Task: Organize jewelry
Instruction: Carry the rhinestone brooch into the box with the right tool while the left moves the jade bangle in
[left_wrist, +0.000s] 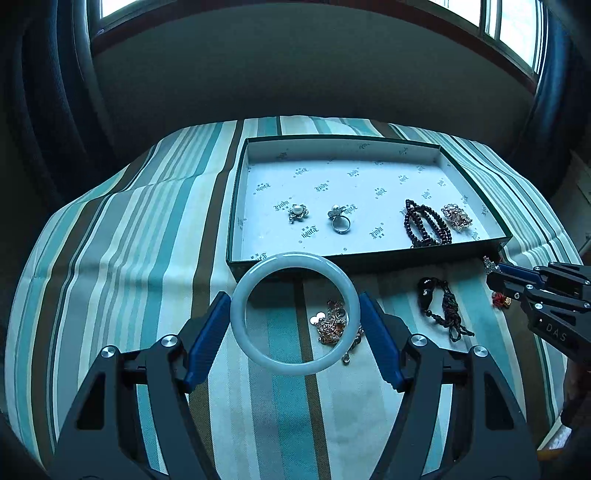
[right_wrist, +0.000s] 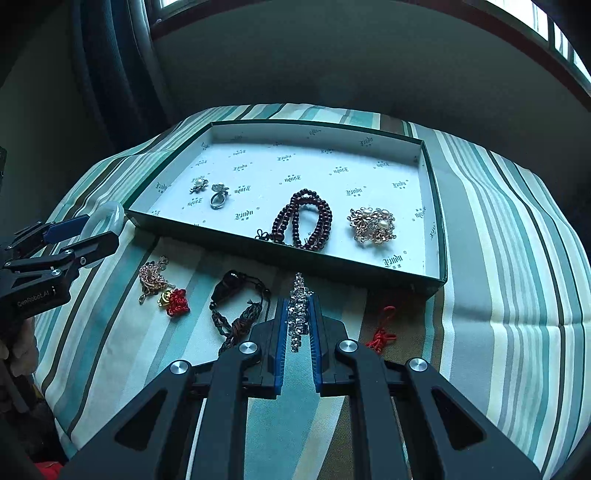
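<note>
Two loads are gripped short of the tray (left_wrist: 236, 206) ahead: left gripper (left_wrist: 295, 314) clamps the pale bangle (left_wrist: 295, 365) at its near-left corner, right gripper (right_wrist: 298, 317) pinches the crystal strand (right_wrist: 298, 314), lengthwise between its fingers.

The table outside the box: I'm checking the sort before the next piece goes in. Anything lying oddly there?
Nothing damaged. Unsorted pieces lie loose on the striped cloth, in front of the box: a tangled rose-gold chain, a red knot charm, a dark cord bracelet and a red tassel.
</note>
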